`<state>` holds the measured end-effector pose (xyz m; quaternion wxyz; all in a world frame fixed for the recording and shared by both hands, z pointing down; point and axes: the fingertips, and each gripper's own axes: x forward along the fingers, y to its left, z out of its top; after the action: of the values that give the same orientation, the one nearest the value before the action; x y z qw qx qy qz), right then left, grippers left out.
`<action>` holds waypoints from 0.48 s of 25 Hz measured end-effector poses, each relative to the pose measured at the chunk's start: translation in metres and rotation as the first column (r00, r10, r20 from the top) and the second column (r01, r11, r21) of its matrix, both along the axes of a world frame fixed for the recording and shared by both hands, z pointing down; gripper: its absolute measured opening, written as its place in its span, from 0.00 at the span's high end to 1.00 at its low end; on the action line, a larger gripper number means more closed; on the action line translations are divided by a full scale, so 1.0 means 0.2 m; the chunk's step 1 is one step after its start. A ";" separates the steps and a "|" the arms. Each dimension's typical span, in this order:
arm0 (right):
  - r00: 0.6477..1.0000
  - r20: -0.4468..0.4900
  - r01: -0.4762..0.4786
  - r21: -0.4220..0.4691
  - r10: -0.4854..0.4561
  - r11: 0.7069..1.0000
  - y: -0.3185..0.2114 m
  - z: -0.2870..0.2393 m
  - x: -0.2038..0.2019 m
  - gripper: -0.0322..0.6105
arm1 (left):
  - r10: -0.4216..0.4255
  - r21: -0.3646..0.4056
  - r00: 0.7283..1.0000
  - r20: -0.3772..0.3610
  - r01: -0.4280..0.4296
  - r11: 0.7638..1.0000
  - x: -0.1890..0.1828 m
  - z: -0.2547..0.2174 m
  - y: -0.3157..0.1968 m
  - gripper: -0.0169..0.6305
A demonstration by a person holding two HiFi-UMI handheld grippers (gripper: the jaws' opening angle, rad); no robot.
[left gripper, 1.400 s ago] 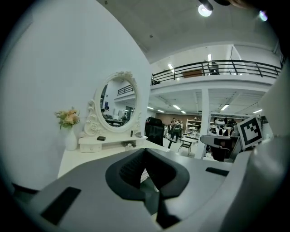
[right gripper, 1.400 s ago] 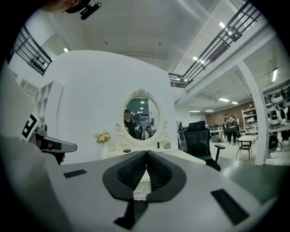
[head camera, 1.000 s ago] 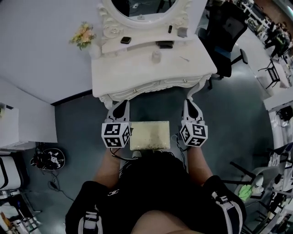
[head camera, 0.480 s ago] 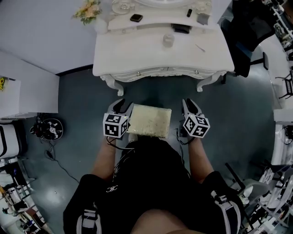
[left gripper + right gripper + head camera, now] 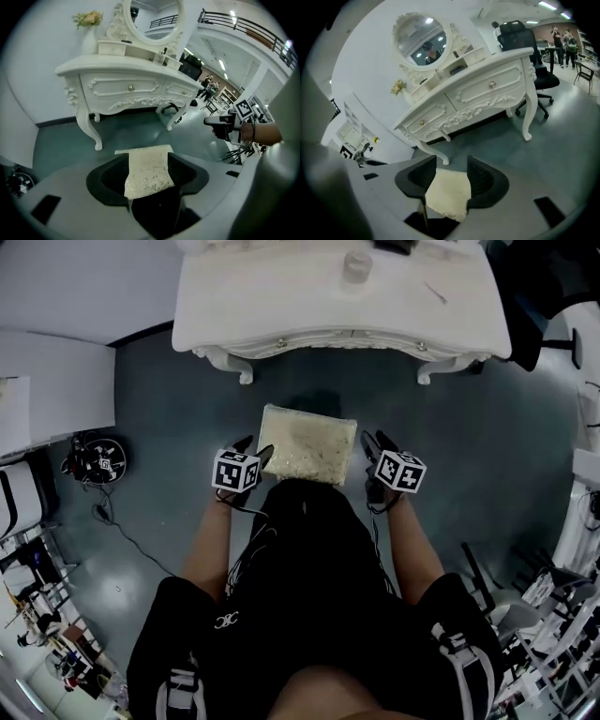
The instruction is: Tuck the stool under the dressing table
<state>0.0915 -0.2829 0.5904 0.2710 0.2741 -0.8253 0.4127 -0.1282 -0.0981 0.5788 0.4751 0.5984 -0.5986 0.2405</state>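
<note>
The stool [image 5: 307, 444], with a cream patterned cushion, stands on the grey floor a little in front of the white dressing table [image 5: 281, 306]. My left gripper [image 5: 253, 450] is at the cushion's left edge and my right gripper [image 5: 373, 442] at its right edge. Both sets of jaws are opening. In the left gripper view the cushion [image 5: 143, 180] lies in the gap of the left gripper [image 5: 147, 161], pads apart from it. The right gripper view shows the cushion [image 5: 445, 194] likewise between the spread jaws of the right gripper [image 5: 451, 176]. The table [image 5: 122, 70] has curved legs and an open space beneath.
A white cabinet [image 5: 47, 381] stands at the left, with a round device and cables [image 5: 98, 460] on the floor beside it. A black office chair [image 5: 520, 35] stands right of the table. A small jar [image 5: 356, 263] sits on the tabletop. More chairs stand at the lower right [image 5: 525, 606].
Both grippers have dropped from in front of the table down to the stool's sides. Their jaws have gone from shut to spread. The table has slid up in the head view.
</note>
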 end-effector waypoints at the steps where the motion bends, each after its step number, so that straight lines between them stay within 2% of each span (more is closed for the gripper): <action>1: 1.000 -0.007 0.011 -0.023 -0.011 1.000 0.02 0.08 0.00 0.60 | -0.005 -0.020 1.000 -0.019 0.005 1.000 -0.01 0.08 0.02 0.58; 6: 0.995 -0.052 0.075 -0.126 -0.082 0.989 0.16 0.40 -0.04 0.55 | -0.014 -0.099 0.993 -0.113 0.003 0.995 -0.09 0.41 0.07 0.57; 12: 0.978 -0.121 0.145 -0.198 -0.171 0.969 0.31 0.83 -0.04 0.55 | 0.018 -0.092 0.989 -0.148 -0.031 0.995 -0.18 0.85 0.08 0.55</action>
<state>0.0832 -0.2200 0.7563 0.3840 0.2083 -0.7812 0.4460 -0.1637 -0.0817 0.7496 0.5426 0.5987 -0.5426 0.2297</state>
